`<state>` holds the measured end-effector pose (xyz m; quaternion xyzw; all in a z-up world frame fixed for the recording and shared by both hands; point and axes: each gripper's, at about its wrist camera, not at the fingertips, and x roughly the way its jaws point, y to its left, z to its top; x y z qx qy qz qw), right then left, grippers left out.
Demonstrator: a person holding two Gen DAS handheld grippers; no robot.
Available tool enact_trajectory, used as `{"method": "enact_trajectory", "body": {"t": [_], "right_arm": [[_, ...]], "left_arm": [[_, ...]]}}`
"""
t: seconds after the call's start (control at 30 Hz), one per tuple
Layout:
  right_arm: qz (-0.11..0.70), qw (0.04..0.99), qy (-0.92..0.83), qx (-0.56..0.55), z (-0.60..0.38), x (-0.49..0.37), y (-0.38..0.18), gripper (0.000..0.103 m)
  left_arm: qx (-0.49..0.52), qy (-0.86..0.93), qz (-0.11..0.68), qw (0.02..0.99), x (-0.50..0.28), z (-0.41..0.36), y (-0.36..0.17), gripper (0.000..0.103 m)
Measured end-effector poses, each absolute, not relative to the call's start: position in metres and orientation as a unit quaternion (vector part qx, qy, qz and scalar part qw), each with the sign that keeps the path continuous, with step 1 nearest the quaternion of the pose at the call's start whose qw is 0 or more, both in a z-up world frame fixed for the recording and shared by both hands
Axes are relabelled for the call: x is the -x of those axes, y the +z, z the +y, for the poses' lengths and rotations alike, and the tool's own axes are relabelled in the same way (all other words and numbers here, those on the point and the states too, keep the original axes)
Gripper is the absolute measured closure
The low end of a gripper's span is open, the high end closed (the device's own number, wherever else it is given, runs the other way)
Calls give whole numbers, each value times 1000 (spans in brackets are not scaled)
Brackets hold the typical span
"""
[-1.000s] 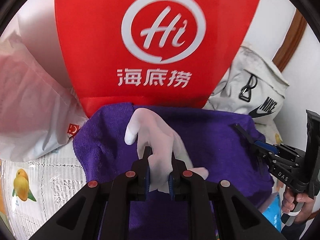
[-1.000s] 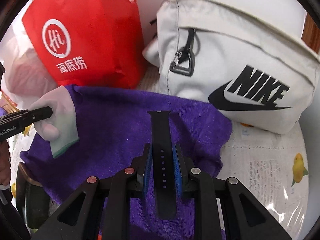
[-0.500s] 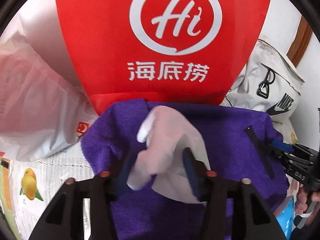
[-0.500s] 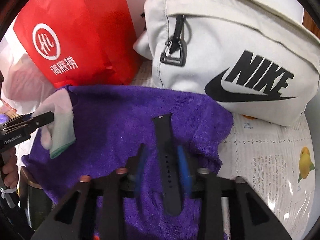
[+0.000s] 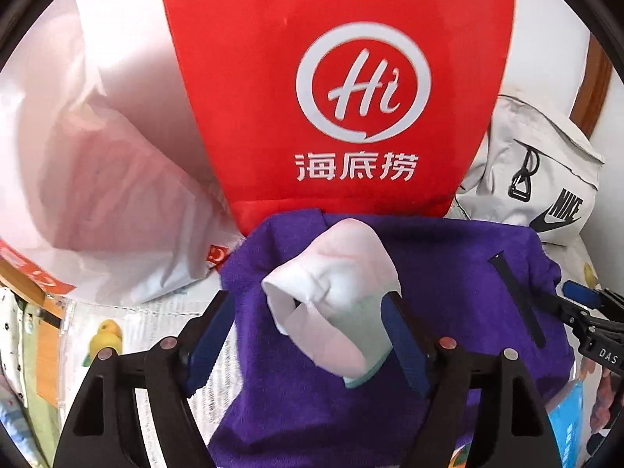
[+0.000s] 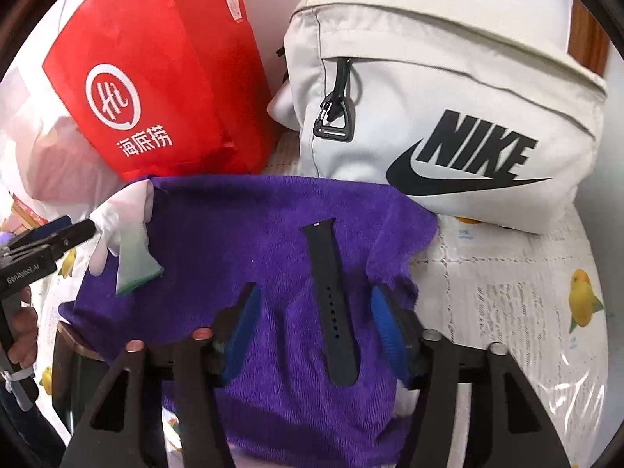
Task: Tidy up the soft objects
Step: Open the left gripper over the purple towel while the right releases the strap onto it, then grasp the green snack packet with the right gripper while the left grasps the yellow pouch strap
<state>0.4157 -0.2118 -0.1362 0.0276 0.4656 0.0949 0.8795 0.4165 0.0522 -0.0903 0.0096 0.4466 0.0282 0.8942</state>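
Both grippers' jaws have just been opening: left gripper (image 5: 312, 319) straddles a white glove (image 5: 335, 304), right gripper (image 6: 316, 323) a black watch strap (image 6: 331, 304) (neither pinched), before a red "Hi" bag (image 5: 331, 78) and Nike bag (image 6: 448, 117).

Far edge of purple towel (image 6: 249, 234) blocked by red bag (image 6: 163, 78) and white Nike bag (image 6: 448, 117). Open surface (image 6: 507, 304) lies right of towel.
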Motion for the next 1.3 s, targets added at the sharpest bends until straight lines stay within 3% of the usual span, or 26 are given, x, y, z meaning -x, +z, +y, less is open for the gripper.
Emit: {"method": "enact_trajectory", "body": {"t": [0.4,0.67,1.3], "right_arm": [[391,918,67,19,-211,-339,-87,41],[402,911,92,13,-207,-280,-78,40],[410,898,159,-17,-211,-133,-103,33]], "left_arm": [[17,51,433,900,-344,68,-52,27],[29,50,439,897,-278,70,-48,27],[49,-8,469,882,-140,36,-94,27]]}}
